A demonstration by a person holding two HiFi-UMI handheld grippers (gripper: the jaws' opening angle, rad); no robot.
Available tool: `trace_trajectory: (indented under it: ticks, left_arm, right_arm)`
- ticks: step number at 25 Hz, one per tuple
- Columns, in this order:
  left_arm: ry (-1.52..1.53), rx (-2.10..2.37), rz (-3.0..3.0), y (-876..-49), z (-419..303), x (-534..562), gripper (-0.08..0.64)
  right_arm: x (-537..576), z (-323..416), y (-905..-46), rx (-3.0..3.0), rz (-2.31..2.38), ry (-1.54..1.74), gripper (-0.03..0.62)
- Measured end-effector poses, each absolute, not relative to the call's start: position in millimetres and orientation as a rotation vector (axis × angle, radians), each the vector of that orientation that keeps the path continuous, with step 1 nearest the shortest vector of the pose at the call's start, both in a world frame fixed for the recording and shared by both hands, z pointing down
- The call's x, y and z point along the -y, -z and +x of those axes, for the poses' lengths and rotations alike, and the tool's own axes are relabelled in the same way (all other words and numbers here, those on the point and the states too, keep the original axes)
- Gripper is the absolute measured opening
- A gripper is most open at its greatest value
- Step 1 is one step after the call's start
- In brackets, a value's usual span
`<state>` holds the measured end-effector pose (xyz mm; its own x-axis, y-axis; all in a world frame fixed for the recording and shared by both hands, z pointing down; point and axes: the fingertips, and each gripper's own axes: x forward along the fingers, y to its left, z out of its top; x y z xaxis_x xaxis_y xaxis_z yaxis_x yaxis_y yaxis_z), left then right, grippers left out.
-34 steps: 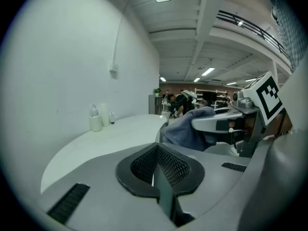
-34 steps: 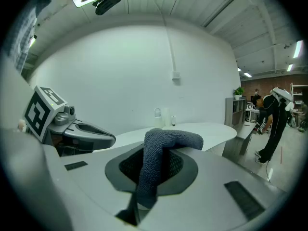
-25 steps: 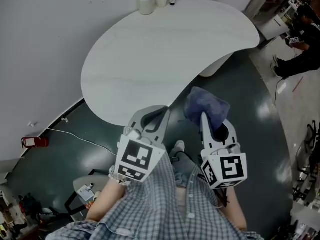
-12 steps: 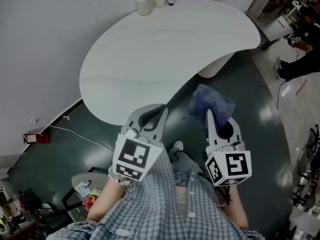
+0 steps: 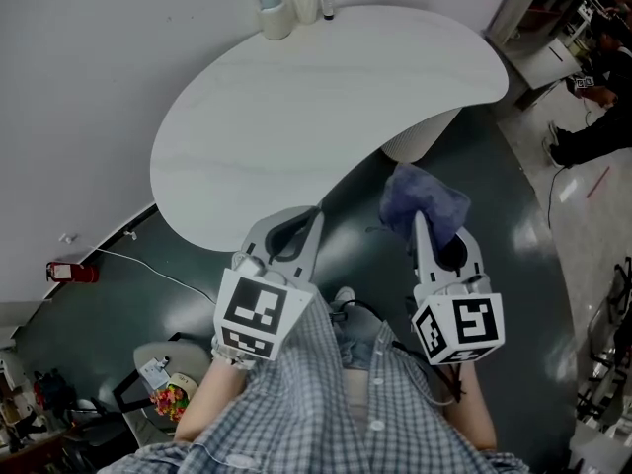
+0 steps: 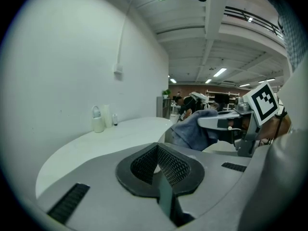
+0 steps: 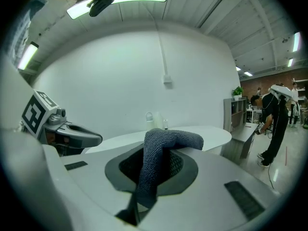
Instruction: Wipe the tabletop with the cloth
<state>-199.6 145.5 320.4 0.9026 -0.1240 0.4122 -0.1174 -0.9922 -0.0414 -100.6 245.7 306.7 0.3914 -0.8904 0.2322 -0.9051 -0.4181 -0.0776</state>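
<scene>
Since a second ago, the right gripper (image 5: 423,227) is carried slightly rightward and the left gripper (image 5: 312,217) slightly leftward. The left is held shut on nothing; the right is clamped on the cloth (image 5: 425,201), which is held over the dark floor (image 5: 118,255), just off the tabletop (image 5: 296,117) edge. Only a narrow fold is pinched, so the cloth could be dragged free once wiping is begun, and the bottles (image 5: 291,3) at the far edge could be knocked. The smooth white top is set against a white wall (image 5: 79,67) in an open workshop.
</scene>
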Motion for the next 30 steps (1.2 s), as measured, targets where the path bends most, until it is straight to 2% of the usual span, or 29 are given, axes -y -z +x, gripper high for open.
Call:
trace_trajectory:
  ticks: [14, 30]
  left_arm:
    - [0.658, -0.149, -3.053, -328.0, -169.2, -158.8, 0.003]
    - [0.683, 0.061, -3.032, -338.5, -65.4, -143.1, 0.003]
  right_arm:
    - [-258.9, -69.9, -318.0, 1.628, 2.612, -0.423, 0.034]
    - [-237.6, 9.8, -330.0, 1.512, 2.663, -0.489, 0.034]
